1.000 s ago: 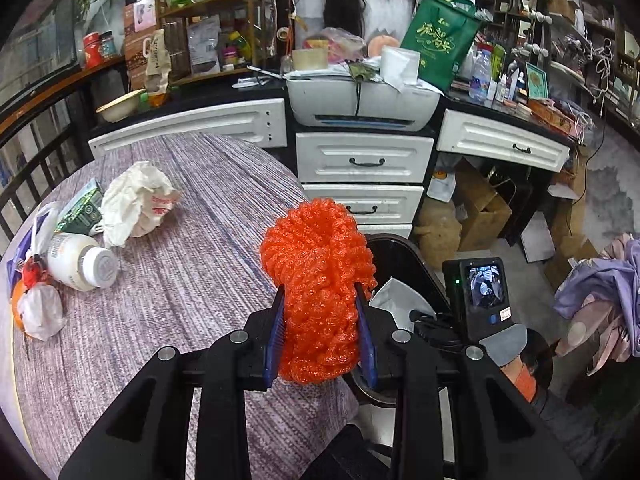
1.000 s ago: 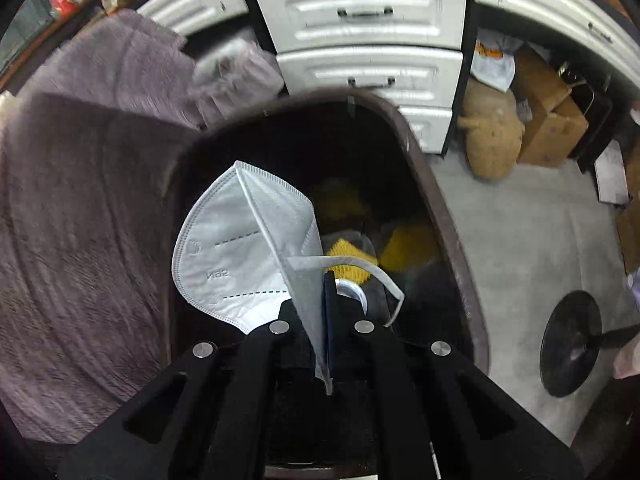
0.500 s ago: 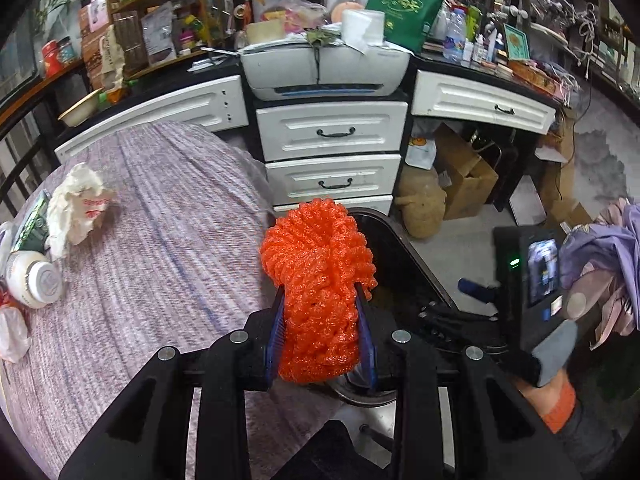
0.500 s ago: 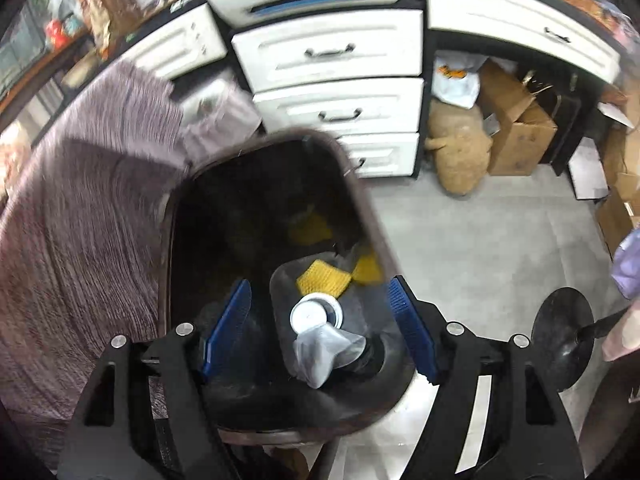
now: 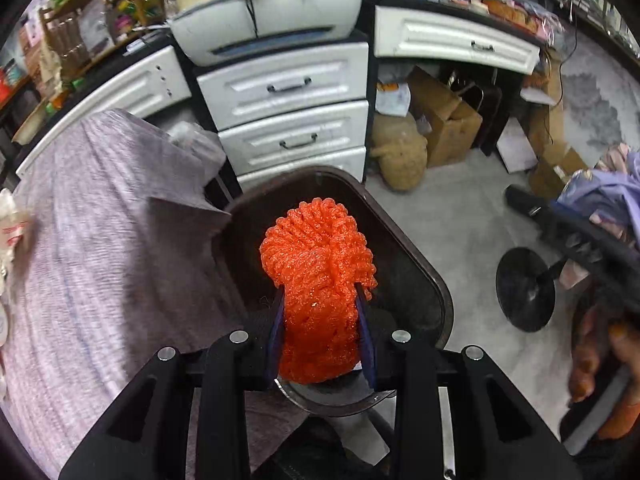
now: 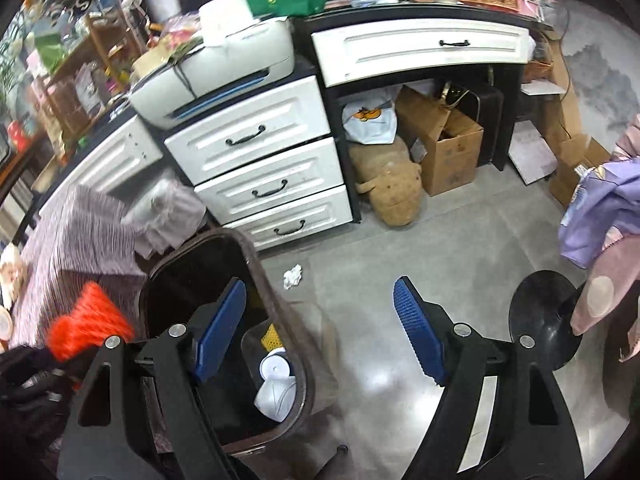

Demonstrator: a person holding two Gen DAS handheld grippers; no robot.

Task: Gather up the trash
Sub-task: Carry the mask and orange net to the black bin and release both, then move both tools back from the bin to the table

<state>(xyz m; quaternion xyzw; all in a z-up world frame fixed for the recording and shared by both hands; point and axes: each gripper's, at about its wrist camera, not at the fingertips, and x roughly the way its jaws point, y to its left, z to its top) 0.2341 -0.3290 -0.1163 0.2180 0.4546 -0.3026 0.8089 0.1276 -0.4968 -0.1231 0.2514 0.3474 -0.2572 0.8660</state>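
The left gripper point(image 5: 320, 334) has its jaws pinching a bright orange foam-net fruit sleeve point(image 5: 318, 280) at its lower half, holding it directly over the open mouth of the dark brown plastic waste bin point(image 5: 434, 280) that stands on the floor just right of the striped-cloth surface point(image 5: 100, 260). The sleeve looks very light, soft and springy, so a mid-body pinch suits it and it should fall freely. The right gripper point(image 6: 320, 332) is empty, its jaws opening wide above the bin's right rim.
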